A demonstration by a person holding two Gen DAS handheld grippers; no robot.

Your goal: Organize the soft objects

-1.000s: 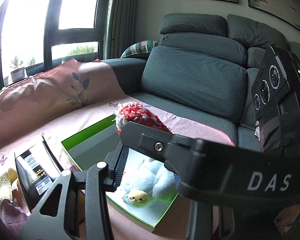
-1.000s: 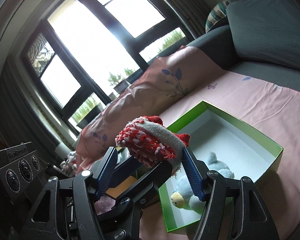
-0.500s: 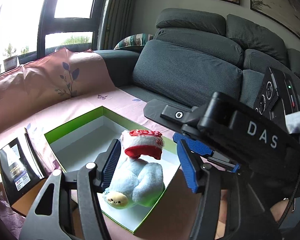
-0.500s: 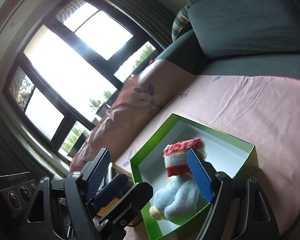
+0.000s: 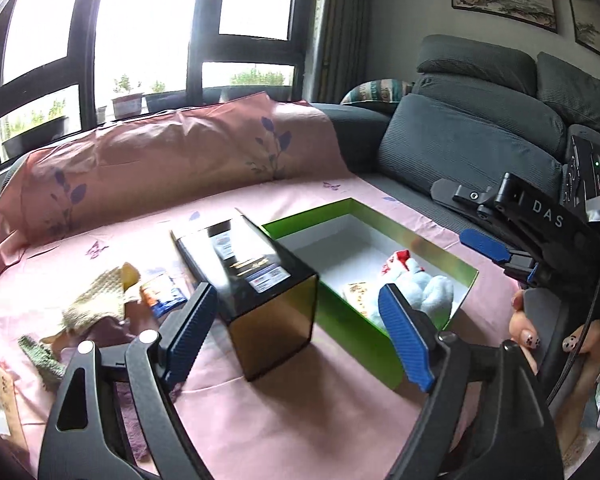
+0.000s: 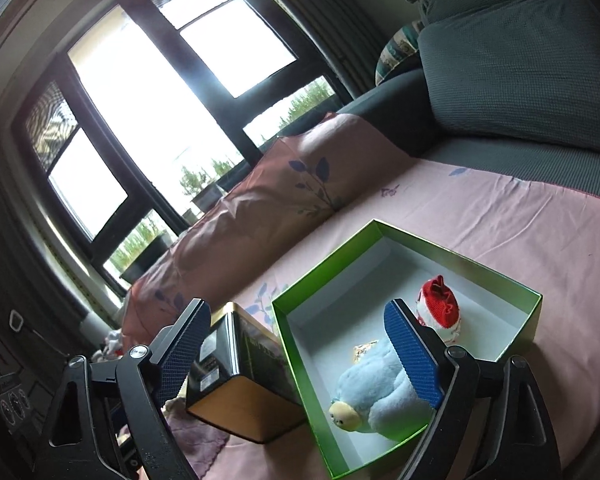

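Observation:
A green box (image 6: pixel 324 264) with a white inside lies on the pink sheet. In it lie a light blue plush toy (image 6: pixel 374 396) and a red and white knitted sock (image 6: pixel 440 310). The box (image 5: pixel 440 254) and the plush (image 5: pixel 428 294) also show in the left wrist view. My right gripper (image 6: pixel 300 354) is open and empty above the box's near left side. My left gripper (image 5: pixel 296 336) is open and empty, in front of a black and gold tin (image 5: pixel 256 276). A beige knitted piece (image 5: pixel 96 300), a green knitted piece (image 5: pixel 40 356) and a purple cloth (image 5: pixel 108 330) lie at the left.
The black and gold tin (image 6: pixel 236 380) stands just left of the green box. A small blue and orange packet (image 5: pixel 160 294) lies by the beige knit. A pink pillow (image 5: pixel 160 164) and grey sofa cushions (image 5: pixel 468 140) lie behind. The right gripper's body (image 5: pixel 540 224) shows at the right.
My right gripper opened and let the red and white sock drop into the green box, then drew back. My left gripper swung left and back, so the tin and knitted pieces came into view.

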